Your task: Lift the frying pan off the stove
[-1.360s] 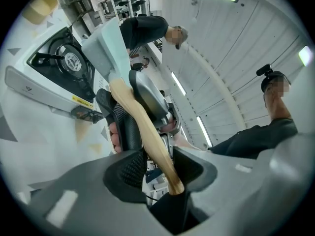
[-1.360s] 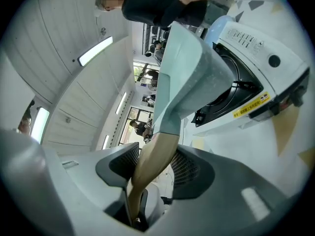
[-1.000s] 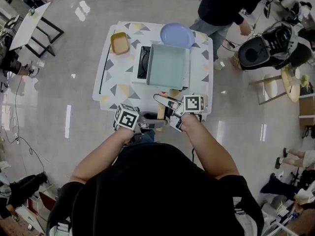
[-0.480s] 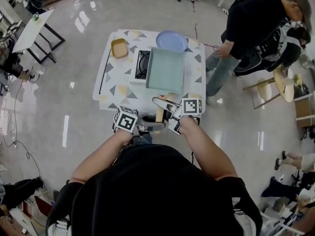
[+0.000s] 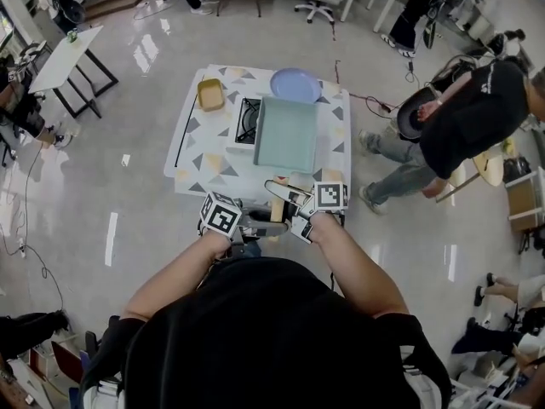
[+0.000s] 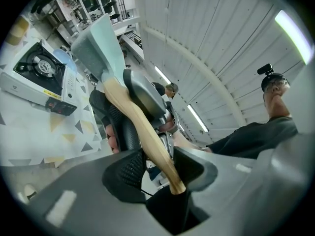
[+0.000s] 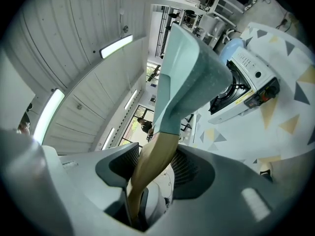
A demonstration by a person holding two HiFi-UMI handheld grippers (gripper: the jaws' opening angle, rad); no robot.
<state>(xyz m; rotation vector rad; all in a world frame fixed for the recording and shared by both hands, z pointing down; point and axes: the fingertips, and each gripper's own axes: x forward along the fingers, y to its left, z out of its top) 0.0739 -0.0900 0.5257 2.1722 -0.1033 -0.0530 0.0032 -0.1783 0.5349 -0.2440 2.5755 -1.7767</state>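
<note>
Pale green square frying pan (image 5: 287, 135) with a wooden handle is seen in the head view above the patterned table (image 5: 197, 167), overlapping the right side of the white portable gas stove (image 5: 246, 118). In the left gripper view, the left gripper (image 6: 162, 168) is closed on the wooden handle (image 6: 140, 127), and the pan appears raised off the burner. In the right gripper view, the right gripper (image 7: 150, 173) is likewise clamped on the handle. A firm double grip and a level pan are judged necessary for the lift.
</note>
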